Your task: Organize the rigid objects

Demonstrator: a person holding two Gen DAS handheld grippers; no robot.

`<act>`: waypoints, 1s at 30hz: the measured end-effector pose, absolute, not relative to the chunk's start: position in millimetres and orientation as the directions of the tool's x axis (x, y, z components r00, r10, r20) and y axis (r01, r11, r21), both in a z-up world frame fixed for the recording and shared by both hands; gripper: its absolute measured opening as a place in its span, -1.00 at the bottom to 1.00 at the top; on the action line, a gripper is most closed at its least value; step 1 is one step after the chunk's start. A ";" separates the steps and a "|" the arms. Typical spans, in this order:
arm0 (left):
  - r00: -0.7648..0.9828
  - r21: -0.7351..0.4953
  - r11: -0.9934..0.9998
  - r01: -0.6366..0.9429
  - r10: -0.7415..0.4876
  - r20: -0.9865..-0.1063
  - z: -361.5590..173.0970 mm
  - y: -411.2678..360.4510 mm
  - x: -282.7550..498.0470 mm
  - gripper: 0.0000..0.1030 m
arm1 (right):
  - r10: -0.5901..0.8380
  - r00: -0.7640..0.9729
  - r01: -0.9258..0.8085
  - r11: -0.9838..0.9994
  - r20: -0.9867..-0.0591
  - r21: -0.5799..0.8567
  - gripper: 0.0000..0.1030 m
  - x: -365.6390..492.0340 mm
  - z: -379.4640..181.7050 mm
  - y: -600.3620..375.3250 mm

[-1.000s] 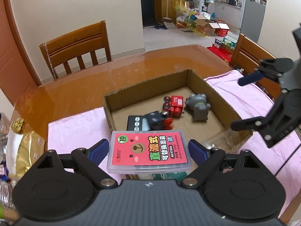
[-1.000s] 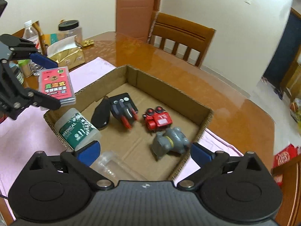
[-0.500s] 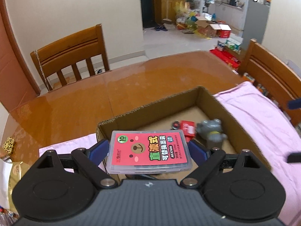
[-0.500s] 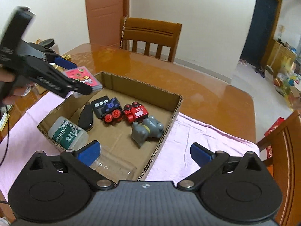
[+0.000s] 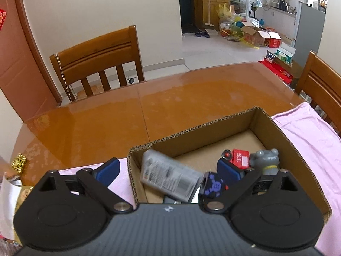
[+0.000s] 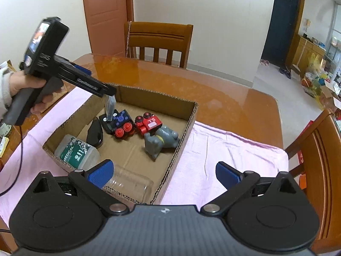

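Case point(image 5: 170, 176), the clear plastic one with the label, is now tumbling into the box point(image 5: 191, 131): your left gripper point(image 5: 168, 168) has its fingers spread wide and nothing sits between them. From the right wrist view the case point(image 6: 110, 108) hangs nearly on edge just under the left gripper's tips, over the dark train point(image 6: 119, 123), and it looks blurred, so you can judge it mid-fall rather than settled.

Most of the sorting looks done. Already in the box lie the red train point(image 6: 149, 123), the grey bear point(image 6: 161, 141) on its side, a black mouse-like shape point(image 6: 95, 132), a jar marked MEDICAL point(image 6: 74, 151) in the near corner and a clear tub point(image 6: 130, 185) beside it. Nothing loose shows on the pink cloth point(image 6: 223, 155) around the box, so little seems left beyond letting the case come to rest; clutter at the table's far left edge is too cut off for you to tell whether it belongs to the job.

Your right gripper point(image 6: 164, 171) is spread open and holds nothing, hovering over the near edge of the box.

Half a second ago the left gripper clamped the case flat, red label up, short of the box wall. Now it has opened above the box interior, the case has flipped to show its printed back, and the gripper points more steeply down.
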State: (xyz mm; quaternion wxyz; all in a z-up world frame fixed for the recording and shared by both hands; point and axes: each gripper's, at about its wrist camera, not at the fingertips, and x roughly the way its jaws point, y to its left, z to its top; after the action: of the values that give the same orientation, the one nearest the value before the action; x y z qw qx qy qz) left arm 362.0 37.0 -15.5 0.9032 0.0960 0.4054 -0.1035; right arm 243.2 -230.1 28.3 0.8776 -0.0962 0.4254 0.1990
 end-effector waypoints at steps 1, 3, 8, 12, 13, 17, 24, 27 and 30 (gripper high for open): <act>0.650 0.088 0.960 0.267 -0.112 -0.752 -13.2 38.5 360.1 0.90 | 0.264 0.556 -0.428 0.904 -0.788 0.001 1.00 242.1 27.0 -229.1; 0.646 0.084 0.961 0.265 -0.112 -0.755 -8.9 41.1 349.2 0.92 | 0.258 0.553 -0.422 0.907 -0.792 0.000 1.00 240.2 25.2 -227.1; 0.641 0.082 0.962 0.261 -0.109 -0.760 -0.5 42.3 321.9 0.94 | 0.264 0.544 -0.419 0.908 -0.796 0.015 1.00 230.0 22.1 -219.8; 0.633 0.066 0.966 0.249 -0.111 -0.766 5.0 43.2 301.0 0.94 | 0.264 0.547 -0.418 0.908 -0.794 0.013 1.00 220.0 21.5 -212.5; 0.632 0.060 0.968 0.243 -0.111 -0.767 6.0 44.2 295.7 0.94 | 0.262 0.549 -0.417 0.909 -0.794 0.012 1.00 216.9 21.1 -210.5; 0.629 0.042 0.977 0.208 -0.101 -0.770 8.1 46.4 272.0 0.94 | 0.261 0.554 -0.419 0.908 -0.790 0.006 1.00 201.1 18.7 -201.3; 0.678 0.036 0.995 0.092 -0.036 -0.734 -7.4 56.2 226.0 0.96 | 0.261 0.567 -0.407 0.914 -0.781 0.010 1.00 173.1 5.4 -188.6; 0.656 0.026 0.998 0.056 -0.017 -0.755 -22.5 59.1 207.5 0.98 | 0.263 0.550 -0.386 0.922 -0.793 0.038 1.00 164.8 -3.3 -184.7; 0.624 0.006 1.000 0.020 -0.008 -0.781 -38.3 63.9 194.2 0.98 | 0.278 0.534 -0.380 0.922 -0.798 0.067 1.00 156.3 -10.0 -179.9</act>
State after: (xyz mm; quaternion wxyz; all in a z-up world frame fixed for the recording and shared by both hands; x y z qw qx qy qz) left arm 194.2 63.9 -38.3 0.9012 0.0071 0.4333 -0.0077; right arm 156.3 -179.9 -10.0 0.8739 -0.0575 0.4444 0.1884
